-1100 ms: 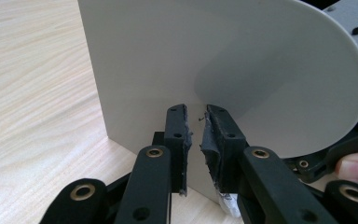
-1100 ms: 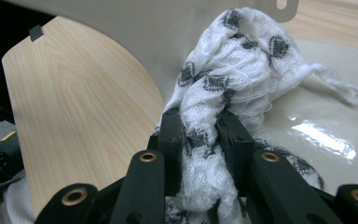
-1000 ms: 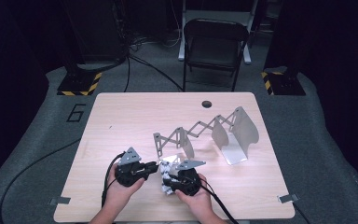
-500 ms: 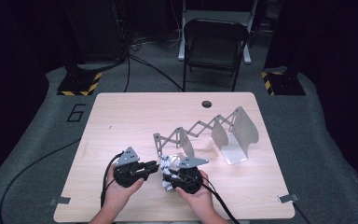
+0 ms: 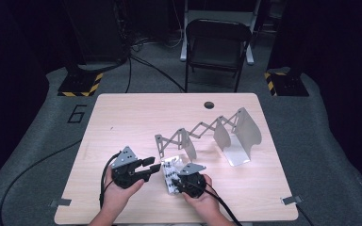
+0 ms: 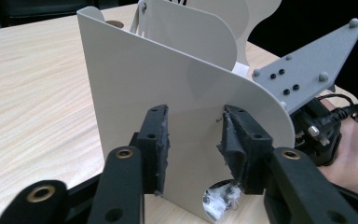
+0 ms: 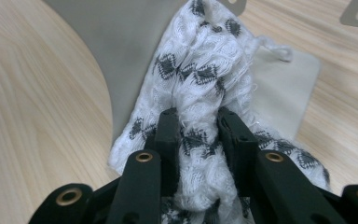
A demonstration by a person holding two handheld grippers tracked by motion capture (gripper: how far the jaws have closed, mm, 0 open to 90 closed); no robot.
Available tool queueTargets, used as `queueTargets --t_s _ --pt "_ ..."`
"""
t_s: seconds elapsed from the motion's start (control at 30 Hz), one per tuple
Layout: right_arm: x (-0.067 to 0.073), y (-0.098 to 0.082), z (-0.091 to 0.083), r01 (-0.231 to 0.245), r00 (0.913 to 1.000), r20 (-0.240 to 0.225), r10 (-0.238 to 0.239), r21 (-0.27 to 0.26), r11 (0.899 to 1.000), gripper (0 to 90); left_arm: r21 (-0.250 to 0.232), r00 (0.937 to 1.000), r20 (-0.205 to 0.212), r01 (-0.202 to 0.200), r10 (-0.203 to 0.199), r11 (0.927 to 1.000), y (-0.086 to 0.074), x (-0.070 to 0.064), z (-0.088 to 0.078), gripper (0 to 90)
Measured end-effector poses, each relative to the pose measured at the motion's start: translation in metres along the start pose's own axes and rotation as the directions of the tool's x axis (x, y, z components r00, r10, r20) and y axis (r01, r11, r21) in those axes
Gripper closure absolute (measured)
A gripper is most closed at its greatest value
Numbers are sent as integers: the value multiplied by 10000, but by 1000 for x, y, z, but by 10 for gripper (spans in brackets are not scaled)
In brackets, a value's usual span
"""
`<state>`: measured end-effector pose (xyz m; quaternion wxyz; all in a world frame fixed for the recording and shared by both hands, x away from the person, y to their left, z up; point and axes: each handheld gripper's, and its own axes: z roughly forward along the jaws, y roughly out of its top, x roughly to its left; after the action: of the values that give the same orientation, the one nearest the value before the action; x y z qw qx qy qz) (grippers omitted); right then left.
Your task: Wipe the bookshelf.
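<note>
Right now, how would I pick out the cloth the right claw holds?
Find the wooden table, then its near edge, in front of the grey folding rack. The cloth lies bunched there in the right claw: white knit with dark diamonds, the one soft thing among metal.

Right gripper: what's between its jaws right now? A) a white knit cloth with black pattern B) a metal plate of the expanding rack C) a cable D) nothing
A: in the right gripper view the right gripper has its jaws pinched on the white knit cloth, which bunches up between the pads.
</note>
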<state>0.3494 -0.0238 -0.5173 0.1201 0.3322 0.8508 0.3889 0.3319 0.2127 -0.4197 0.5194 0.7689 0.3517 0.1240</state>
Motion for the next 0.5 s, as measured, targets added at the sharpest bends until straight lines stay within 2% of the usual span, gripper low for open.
queueTargets --t_s 0.03,0.13,0.27,0.37,0.47,0.5 --pt "0 -3 -1 78 9999 129 -78 -50 10000 712 -131 10000 -7 16 -16 9999 1 -1 -2 570" --pt "-4 -6 -5 -9 10000 68 9 -68 10000 711 -226 9996 261 114 -108 9997 4 -3 -5 524" --pt "-6 -7 -5 -120 9997 198 122 -105 9999 712 -218 9996 266 -109 115 9997 6 -7 -4 493" --pt "-7 -7 -2 -91 9993 364 100 -258 9996 712 -391 9984 552 128 -106 9992 7 -10 -4 444" --pt "-10 -4 2 -251 9988 420 263 -287 9993 714 -310 9976 684 -93 114 9995 8 -15 -1 438" --pt "-10 -3 5 -297 9981 519 325 -531 9981 714 -164 9968 744 -293 305 9994 8 -17 0 434"
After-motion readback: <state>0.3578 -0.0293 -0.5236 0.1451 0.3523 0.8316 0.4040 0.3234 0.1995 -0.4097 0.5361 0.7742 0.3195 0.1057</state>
